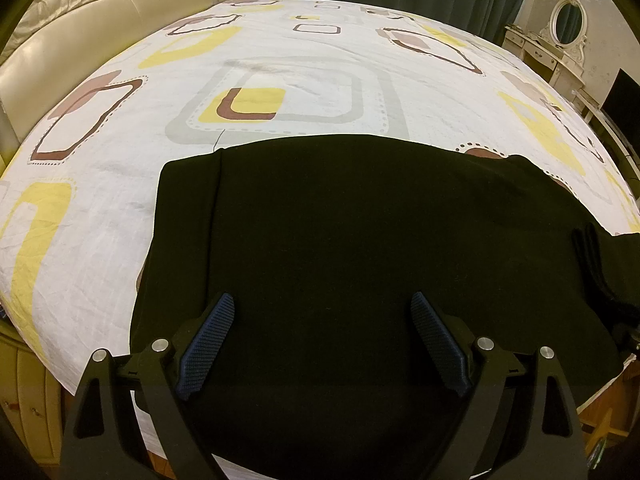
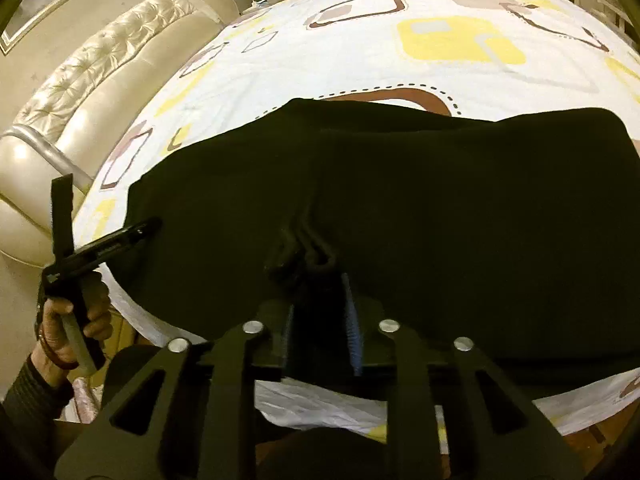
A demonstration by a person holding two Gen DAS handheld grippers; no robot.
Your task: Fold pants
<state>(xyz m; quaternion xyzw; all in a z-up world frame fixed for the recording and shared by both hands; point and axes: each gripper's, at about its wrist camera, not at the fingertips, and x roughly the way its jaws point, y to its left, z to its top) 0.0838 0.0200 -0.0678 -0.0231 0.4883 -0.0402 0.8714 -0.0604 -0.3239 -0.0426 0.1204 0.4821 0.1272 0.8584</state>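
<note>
step: fold laid down, right tongs (image 2: 318,304) letting go | next: likely regrip an end for another fold | left tongs (image 1: 322,344) wide, empty, over near left of pants (image 1: 360,220) | right tongs narrow, bunched hem between pads, grip unclear | pants flat on bed (image 1: 280,60), near edge

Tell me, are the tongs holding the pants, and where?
The left tongs are open, holding nothing. The pants have their bunched edge between the right tongs, but a pinch cannot be told.
</note>
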